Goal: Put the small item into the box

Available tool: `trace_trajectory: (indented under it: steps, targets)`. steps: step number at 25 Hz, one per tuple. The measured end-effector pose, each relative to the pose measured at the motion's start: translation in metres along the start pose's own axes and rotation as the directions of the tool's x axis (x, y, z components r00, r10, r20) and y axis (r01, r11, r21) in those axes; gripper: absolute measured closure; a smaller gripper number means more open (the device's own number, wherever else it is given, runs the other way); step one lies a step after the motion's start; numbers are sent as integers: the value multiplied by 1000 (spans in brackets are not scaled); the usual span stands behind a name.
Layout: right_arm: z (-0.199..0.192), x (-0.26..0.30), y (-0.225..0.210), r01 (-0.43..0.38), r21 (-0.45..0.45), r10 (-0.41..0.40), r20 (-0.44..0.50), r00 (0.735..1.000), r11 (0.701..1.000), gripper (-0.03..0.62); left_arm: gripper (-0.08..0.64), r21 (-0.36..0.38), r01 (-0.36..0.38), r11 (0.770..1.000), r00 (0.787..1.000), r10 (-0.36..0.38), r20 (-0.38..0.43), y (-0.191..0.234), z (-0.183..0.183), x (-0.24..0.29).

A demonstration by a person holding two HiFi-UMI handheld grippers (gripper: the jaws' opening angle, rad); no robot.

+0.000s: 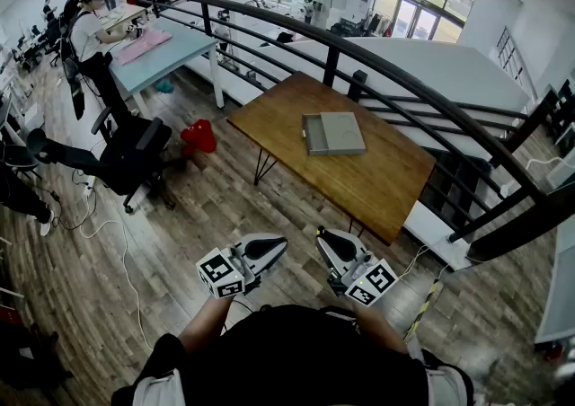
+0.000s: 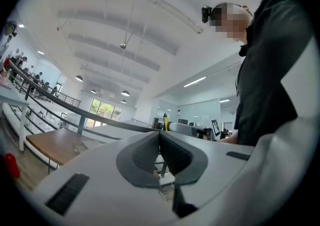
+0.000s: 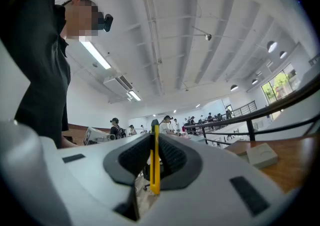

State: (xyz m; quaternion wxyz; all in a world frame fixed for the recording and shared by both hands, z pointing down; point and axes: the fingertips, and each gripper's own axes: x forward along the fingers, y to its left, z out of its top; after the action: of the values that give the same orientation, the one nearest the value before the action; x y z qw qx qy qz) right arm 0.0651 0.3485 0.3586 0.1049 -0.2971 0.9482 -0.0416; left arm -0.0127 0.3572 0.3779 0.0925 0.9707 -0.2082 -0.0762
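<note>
Holding one gripper in each hand, low before the body in the black top (image 1: 305, 355), at 6 o'clock of the head view. Left gripper (image 1: 272, 250) toward 7 o'clock there, right gripper (image 1: 329, 244) just beside it toward 5 o'clock. Not touching each other, both pointing to 12 o'clock, marker cubes at the near ends.

In the left gripper view, jaws pressed together, dark ribbed pads meeting, nothing between them.

In the right gripper view, jaws clenched on the small item (image 3: 155, 170): a thin yellow strip with a dark tip. Standing upright between the pads and reaching a little past them at 12 o'clock.

Box (image 1: 334, 133) flat and grey, lying on the wooden table (image 1: 377, 184), at 12 o'clock from the grippers and well apart from them. A narrow part at its 9 o'clock side slid out or opened; cannot tell which. Nothing else on the table.

Just behind the table, running from 10 o'clock round to 4 o'clock, a black railing (image 1: 331, 63).

On the wooden floor (image 1: 269, 216), at 9 o'clock from the table, a black office chair (image 1: 135, 151). Beside it a red thing (image 1: 199, 136), too small to tell what.

Far off at 10 o'clock, people at a light blue desk (image 1: 171, 49).
</note>
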Motion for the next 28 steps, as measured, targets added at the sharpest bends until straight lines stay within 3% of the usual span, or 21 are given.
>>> trace_trajectory:
  steps: [5,13,28]
  targets:
    - [9,6,0,2,-3,-2,14,1000,1000,534,545,52,8,999,1000,-9,16,-1,13,-3]
    - [4,11,8,23,-4,-23,8,1000,1000,534,545,-12,24,1000,998,-23,51,-2,21,-15]
    - [-12,36,34,40,-4,-40,12,999,999,531,545,-27,36,999,997,-35,62,24,16,-54]
